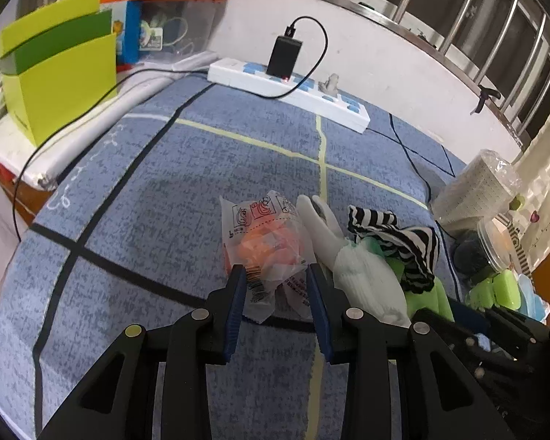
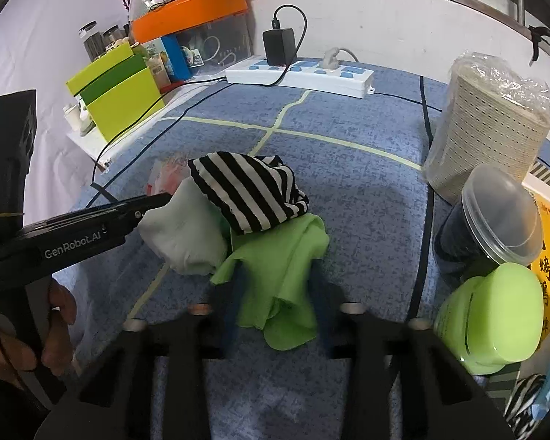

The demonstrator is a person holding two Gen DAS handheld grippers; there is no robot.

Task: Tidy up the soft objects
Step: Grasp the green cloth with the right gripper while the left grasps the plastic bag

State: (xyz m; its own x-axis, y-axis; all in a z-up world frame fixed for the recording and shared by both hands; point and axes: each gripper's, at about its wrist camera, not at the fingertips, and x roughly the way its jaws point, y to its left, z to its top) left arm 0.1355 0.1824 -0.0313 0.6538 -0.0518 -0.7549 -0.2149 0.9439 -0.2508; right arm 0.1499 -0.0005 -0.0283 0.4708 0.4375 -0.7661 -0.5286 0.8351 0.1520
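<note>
A clear plastic bag with orange pieces lies on the blue cloth. My left gripper is open, its jaws on either side of the bag's near end. Beside it lie a white glove, a black-and-white striped cloth and a green cloth. In the right wrist view the striped cloth rests on the white glove and the green cloth. My right gripper is open, with the green cloth between its blurred jaws. The left gripper reaches in from the left.
A white power strip with a black charger lies at the far edge. Green boxes and an orange-lidded bin stand far left. A wrapped perforated stack, a lidded dark cup and a green case stand at the right.
</note>
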